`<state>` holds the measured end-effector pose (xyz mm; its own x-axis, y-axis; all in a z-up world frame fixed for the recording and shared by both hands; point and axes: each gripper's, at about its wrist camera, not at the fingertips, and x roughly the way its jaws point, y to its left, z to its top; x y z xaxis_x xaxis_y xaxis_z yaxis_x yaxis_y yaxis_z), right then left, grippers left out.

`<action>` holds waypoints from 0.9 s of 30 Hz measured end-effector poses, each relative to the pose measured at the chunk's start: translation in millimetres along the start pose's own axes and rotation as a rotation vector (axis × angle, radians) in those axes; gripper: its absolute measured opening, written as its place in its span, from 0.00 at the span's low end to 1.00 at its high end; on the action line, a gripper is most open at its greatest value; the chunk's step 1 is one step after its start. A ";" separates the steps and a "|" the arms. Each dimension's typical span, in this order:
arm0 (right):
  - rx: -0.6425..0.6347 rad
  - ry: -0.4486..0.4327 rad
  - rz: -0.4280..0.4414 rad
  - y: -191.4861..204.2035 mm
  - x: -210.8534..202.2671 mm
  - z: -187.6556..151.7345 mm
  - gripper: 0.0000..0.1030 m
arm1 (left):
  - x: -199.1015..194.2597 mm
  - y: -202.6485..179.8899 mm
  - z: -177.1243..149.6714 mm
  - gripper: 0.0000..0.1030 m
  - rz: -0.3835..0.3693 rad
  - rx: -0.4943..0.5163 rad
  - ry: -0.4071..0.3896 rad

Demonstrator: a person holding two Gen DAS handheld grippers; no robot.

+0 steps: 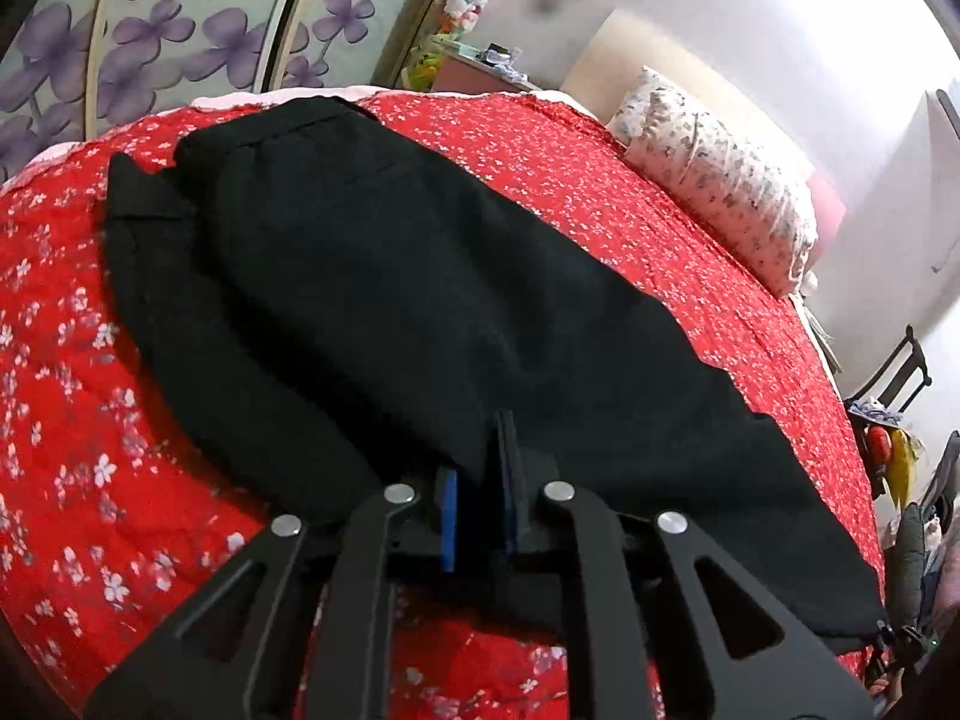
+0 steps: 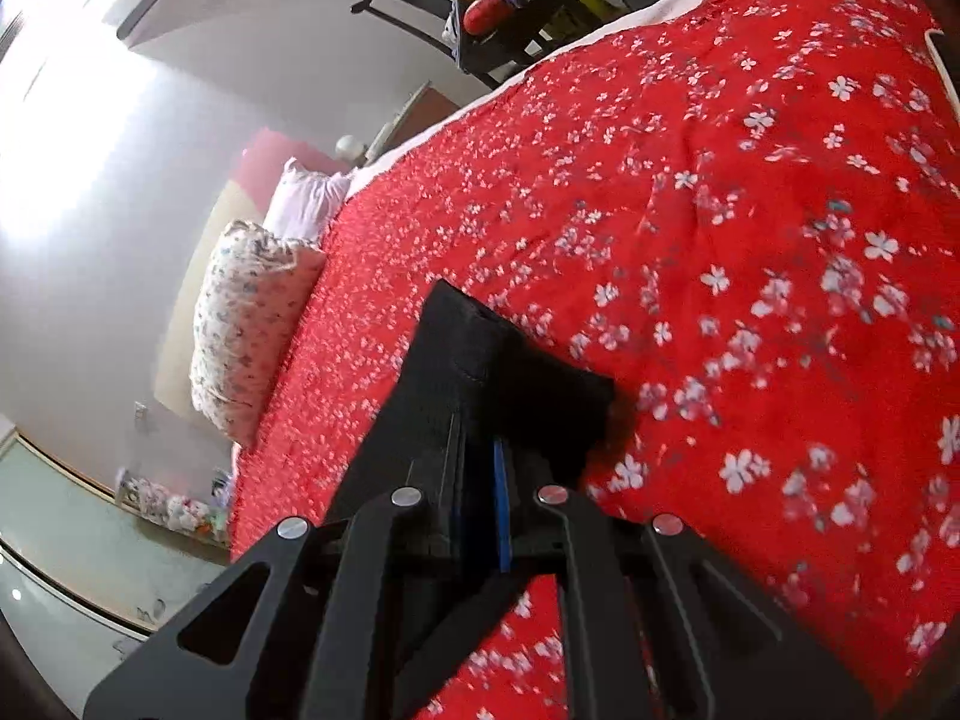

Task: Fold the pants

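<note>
The black pants [image 1: 390, 276] lie spread across the red flowered bedspread [image 1: 72, 360], waistband at the far end, one layer folded over another. The left gripper [image 1: 480, 480] has its blue-padded fingers [image 1: 447, 510] nearly closed, pinching the near edge of the pants. The right gripper [image 2: 480, 468] is likewise clamped on a corner of the pants [image 2: 480, 360], which stands raised above the bedspread [image 2: 720, 240]. A flowered pillow [image 1: 720, 180] rests at the far right of the bed. A dark chair [image 2: 420, 0] stands beyond the bed.
</note>
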<state>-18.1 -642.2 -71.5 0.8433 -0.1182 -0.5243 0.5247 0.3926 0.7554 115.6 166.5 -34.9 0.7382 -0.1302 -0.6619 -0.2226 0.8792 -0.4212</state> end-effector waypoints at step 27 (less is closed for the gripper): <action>-0.064 0.092 0.101 34.0 19.8 -10.6 0.04 | 9.9 51.6 53.1 0.06 0.074 -0.196 0.036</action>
<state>15.2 -621.5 -60.4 0.8756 0.0080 -0.4829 0.4266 0.4561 0.7810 145.3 234.9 -30.3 0.6928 -0.0883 -0.7157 -0.3974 0.7815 -0.4810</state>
